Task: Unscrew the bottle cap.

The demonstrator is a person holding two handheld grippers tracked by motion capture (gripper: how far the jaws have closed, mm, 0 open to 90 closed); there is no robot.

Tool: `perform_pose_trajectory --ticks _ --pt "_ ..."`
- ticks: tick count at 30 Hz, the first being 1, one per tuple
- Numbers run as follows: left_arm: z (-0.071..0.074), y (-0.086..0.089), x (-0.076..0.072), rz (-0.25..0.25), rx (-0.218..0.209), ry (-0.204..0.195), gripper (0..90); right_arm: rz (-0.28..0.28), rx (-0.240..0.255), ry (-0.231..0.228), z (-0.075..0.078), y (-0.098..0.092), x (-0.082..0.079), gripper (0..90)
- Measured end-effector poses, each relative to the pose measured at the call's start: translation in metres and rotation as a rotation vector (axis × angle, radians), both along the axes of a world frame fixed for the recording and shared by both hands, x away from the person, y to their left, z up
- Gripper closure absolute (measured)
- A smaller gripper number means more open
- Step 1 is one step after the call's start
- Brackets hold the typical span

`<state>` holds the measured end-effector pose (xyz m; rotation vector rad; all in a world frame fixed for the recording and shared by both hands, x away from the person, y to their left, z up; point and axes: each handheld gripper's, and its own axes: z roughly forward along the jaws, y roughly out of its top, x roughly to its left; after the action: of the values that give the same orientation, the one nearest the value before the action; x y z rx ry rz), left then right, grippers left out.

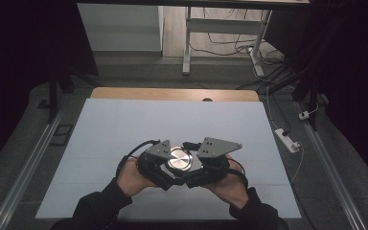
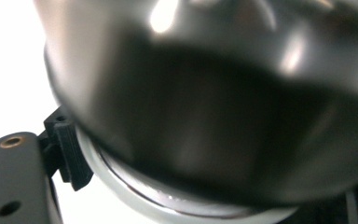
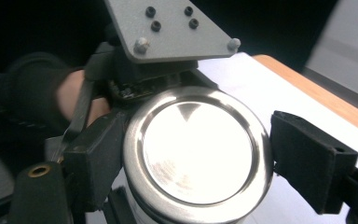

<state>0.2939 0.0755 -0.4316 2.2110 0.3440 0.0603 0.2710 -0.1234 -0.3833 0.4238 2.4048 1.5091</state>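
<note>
Steel fills my left gripper view as a dark blur: the round shiny metal canister (image 2: 214, 116) sits too close to focus, one black pad (image 2: 70, 154) against its wall, the other jaw cut off, so I can't tell that grip. Right gripper (image 3: 196, 158): jaws clamped on the canister's rim, either side. High view: left gripper (image 1: 159, 165) meets it mid white table cover (image 1: 124, 124).

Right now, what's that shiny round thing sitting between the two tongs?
A round steel tin with a flat lid sits between the left tongs and right tongs. The right gripper view shows its black pads on either side of the lid.
</note>
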Motion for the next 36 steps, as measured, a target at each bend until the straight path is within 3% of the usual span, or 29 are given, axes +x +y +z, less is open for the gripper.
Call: perform_pose_trajectory --ticks 5,7,10,12,14,17,23,36 --pt "-0.001 -0.002 -0.001 0.007 -0.001 0.003 15.1 -0.030 -0.015 -0.015 -0.002 0.004 -0.004 19.1" --pt "-0.001 -0.001 0.000 -0.018 -0.007 0.008 15.1 -0.021 -0.009 -0.019 -0.002 0.004 -0.004 19.3" --pt "0.000 0.000 -0.002 -0.105 -0.034 0.010 15.1 0.078 0.008 0.005 -0.001 0.000 -0.002 19.3" --pt "0.000 0.001 -0.002 -0.202 -0.069 0.029 15.1 0.173 0.032 0.020 0.000 -0.005 0.003 19.4" --pt "-0.002 0.001 -0.003 -0.259 -0.087 0.037 15.1 0.266 0.066 0.068 -0.002 -0.011 0.010 19.3" --pt "-0.006 -0.002 -0.002 -0.269 -0.080 0.048 15.1 0.334 0.094 0.112 -0.008 -0.014 0.016 19.4" --pt "-0.010 -0.002 -0.001 -0.266 -0.065 0.047 15.1 0.321 0.111 0.125 -0.010 -0.016 0.020 19.5" --pt "-0.008 0.003 0.002 -0.211 -0.049 0.019 15.1 0.246 0.121 0.098 -0.006 -0.020 0.019 19.5"
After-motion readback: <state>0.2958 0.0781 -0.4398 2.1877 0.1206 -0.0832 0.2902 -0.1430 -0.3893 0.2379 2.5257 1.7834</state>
